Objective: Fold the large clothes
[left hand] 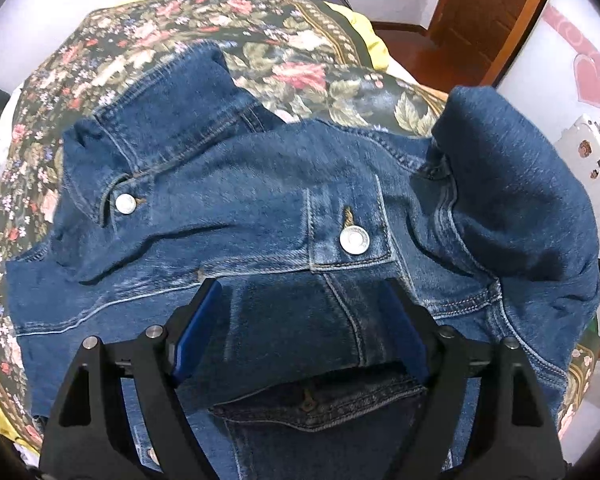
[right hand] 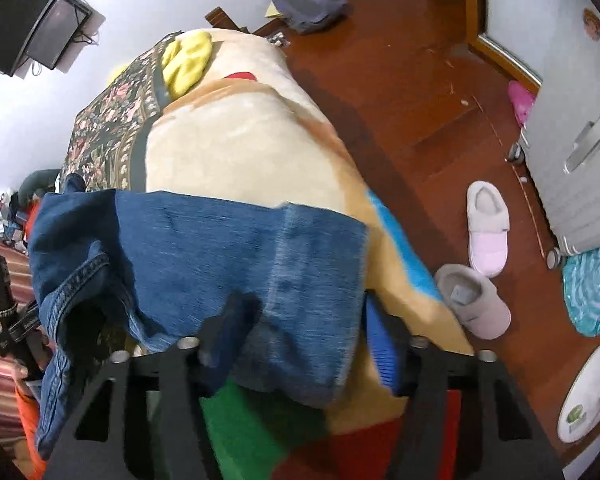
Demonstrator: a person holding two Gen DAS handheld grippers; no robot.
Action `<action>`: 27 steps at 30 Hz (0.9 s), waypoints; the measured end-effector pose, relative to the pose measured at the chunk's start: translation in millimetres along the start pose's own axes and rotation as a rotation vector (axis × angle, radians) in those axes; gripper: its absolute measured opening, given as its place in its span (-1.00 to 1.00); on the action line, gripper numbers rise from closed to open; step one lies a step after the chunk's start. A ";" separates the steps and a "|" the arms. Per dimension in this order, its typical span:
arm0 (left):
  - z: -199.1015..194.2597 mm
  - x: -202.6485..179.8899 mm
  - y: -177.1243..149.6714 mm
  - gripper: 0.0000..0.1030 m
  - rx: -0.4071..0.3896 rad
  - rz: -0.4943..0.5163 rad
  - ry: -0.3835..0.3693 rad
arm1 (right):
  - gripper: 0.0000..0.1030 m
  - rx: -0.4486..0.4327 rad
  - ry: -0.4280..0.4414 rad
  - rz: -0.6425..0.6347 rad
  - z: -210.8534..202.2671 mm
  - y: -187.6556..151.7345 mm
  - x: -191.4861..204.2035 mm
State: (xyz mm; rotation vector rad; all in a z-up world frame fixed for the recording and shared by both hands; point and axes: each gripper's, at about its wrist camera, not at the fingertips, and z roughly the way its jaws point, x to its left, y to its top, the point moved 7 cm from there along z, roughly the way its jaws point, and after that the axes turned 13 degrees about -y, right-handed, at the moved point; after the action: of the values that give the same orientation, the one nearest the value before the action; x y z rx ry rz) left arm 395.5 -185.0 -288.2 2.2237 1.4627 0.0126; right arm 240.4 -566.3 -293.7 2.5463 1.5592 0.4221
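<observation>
- The denim jacket lay spread front-up on a floral bedspread, its collar and one sleeve bunched toward the far left, where a metal button showed.
- The left gripper hung over the jacket's lower front; its blue-padded fingers stood well apart, with denim in the gap between them and nothing pinched.
- A chest pocket with a second button sat just beyond that gripper, and the other sleeve rose in a thick fold at the right.
- In the right wrist view, a denim panel was draped over a cream blanket at the bed's edge.
- The right gripper had its fingers wide apart, with the cloth's edge lying across the gap; whether either pad pressed it could not be told.
- Two slippers lay on the wooden floor to the right.
</observation>
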 end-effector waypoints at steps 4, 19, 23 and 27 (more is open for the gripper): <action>-19.3 4.2 4.7 0.55 -0.055 0.002 0.036 | -0.33 -0.071 -0.019 -0.052 -16.3 13.4 26.4; -123.7 42.2 4.3 0.55 -0.286 0.001 0.136 | -0.37 -0.420 0.126 -0.274 -175.5 64.9 204.5; -152.2 62.5 -4.4 0.56 -0.340 -0.020 0.153 | -0.37 -0.453 0.198 -0.353 -201.7 55.8 272.1; -179.3 86.8 -18.3 0.56 -0.385 -0.046 0.156 | -0.37 -0.474 0.244 -0.447 -218.7 42.4 344.0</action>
State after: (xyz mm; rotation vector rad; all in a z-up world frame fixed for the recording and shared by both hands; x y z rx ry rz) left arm 370.2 -35.5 -157.7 1.9098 1.4486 0.4252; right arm 358.2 -288.8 -16.0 1.7887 1.7800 0.9337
